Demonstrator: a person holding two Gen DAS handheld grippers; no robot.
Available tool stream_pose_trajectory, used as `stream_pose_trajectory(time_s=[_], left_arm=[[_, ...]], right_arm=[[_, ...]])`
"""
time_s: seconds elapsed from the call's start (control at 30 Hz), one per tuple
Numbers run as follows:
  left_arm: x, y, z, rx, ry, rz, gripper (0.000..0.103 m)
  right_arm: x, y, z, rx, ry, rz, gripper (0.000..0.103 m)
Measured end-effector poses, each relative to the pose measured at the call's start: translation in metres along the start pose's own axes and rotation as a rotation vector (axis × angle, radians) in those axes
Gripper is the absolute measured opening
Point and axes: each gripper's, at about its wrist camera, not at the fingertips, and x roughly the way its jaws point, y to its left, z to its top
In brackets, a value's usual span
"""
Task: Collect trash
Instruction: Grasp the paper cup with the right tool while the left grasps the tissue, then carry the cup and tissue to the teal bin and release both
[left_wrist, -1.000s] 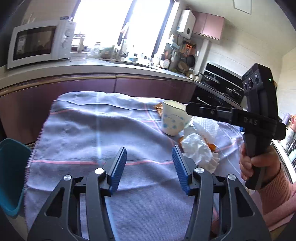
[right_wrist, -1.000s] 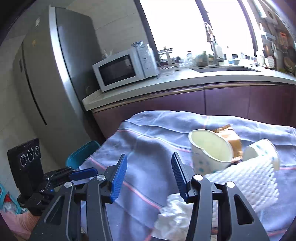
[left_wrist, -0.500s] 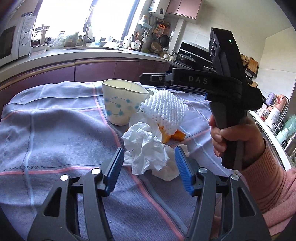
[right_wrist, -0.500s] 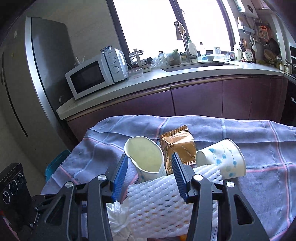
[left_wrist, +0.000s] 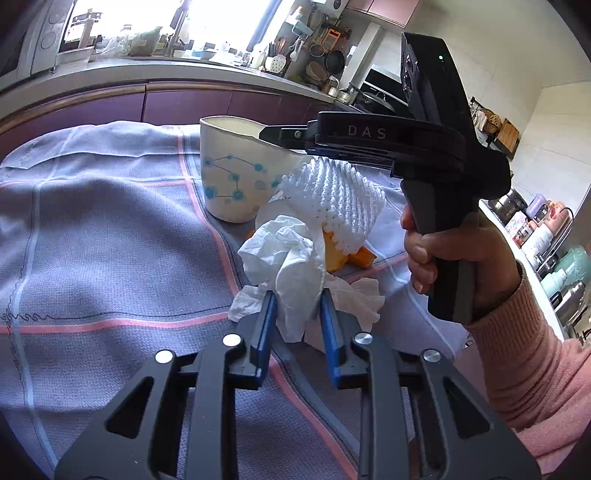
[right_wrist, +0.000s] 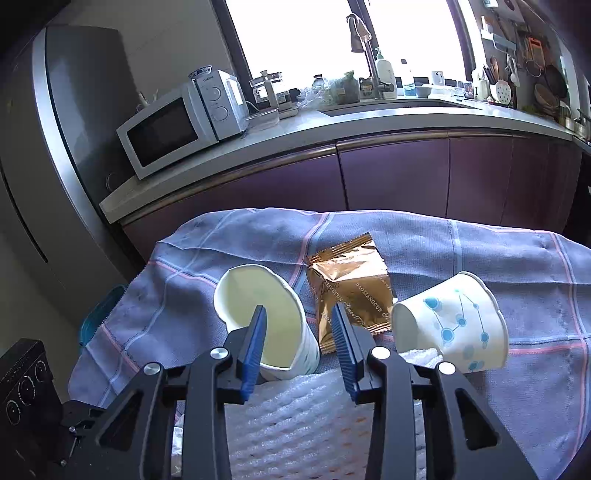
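Left wrist view: the counter (left_wrist: 92, 229), under a blue-grey checked cloth, runs off the frame at left and bottom. On it stands an upright paper cup (left_wrist: 236, 177), its right side hidden by white foam netting (left_wrist: 332, 199) and the right tongs (left_wrist: 266, 133), whose tips reach over the rim; how far apart they are cannot be told here. From the right wrist, those tongs (right_wrist: 299, 328) stand part-open and empty above the upright cup (right_wrist: 266, 325), beside a gold wrapper (right_wrist: 351, 288) and a tipped cup (right_wrist: 454, 325). The left tongs (left_wrist: 295, 306) are narrowed on a crumpled white tissue (left_wrist: 291, 266). Orange scraps (left_wrist: 343, 254) peek from under the netting, mostly covered.
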Motion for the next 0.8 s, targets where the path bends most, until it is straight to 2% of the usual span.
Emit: stream_pose_trajectory(time_s=[0.13, 0.27, 0.57, 0.8], left_arm=[[-0.006, 0.000, 0.000, 0.004, -0.009, 0.008, 0.012], [-0.015, -0.001, 0.000, 0.008, -0.030, 0.015, 0.011], [-0.050, 0.009, 0.001, -0.013, -0.095, 0.055, 0.010], [-0.088, 0.025, -0.001, -0.034, -0.156, 0.123, 0.010]], right_arm=[[0.002, -0.001, 0.000, -0.003, 0.011, 0.006, 0.018], [0.000, -0.003, 0.001, 0.001, 0.003, 0.009, 0.004], [-0.017, 0.004, 0.007, 0.003, -0.079, 0.026, 0.004], [-0.033, 0.030, 0.014, -0.025, -0.134, 0.087, 0.004]])
